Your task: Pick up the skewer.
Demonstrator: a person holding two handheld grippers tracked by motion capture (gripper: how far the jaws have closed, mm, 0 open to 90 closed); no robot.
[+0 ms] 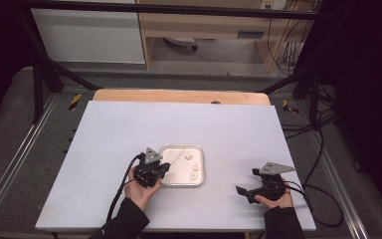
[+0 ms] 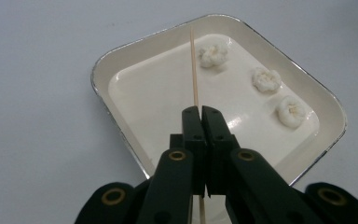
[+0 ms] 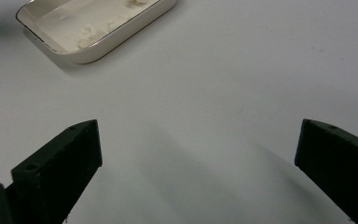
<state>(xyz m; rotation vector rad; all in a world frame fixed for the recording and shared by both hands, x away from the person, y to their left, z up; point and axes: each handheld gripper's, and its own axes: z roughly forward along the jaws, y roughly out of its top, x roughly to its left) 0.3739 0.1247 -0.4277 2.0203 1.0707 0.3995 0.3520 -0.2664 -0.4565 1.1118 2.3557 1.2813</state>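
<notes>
A shallow white tray point(image 1: 200, 177) point(image 2: 121, 135) point(image 3: 121, 44) with a metal rim sits near the middle of the white table. Three white puffy pieces point(image 2: 213, 55) point(image 2: 266, 80) point(image 2: 291, 111) point(image 1: 195, 168) lie along one side of the tray. My left gripper point(image 1: 162, 168) point(image 2: 200, 110) is at the tray's left edge, shut on a thin wooden skewer point(image 2: 194, 70) point(image 1: 178, 158) that points out over the tray, its tip close to the farthest piece. My right gripper point(image 1: 238, 190) point(image 3: 198, 140) rests open on the table right of the tray, nothing between its jaws.
The white table top point(image 1: 129, 134) lies on a wooden board point(image 1: 179, 96) showing at the far edge. Black frame posts point(image 1: 40, 74) stand at both far corners. Cables point(image 1: 318, 164) trail off the right side. A cabinet point(image 1: 204, 30) stands behind.
</notes>
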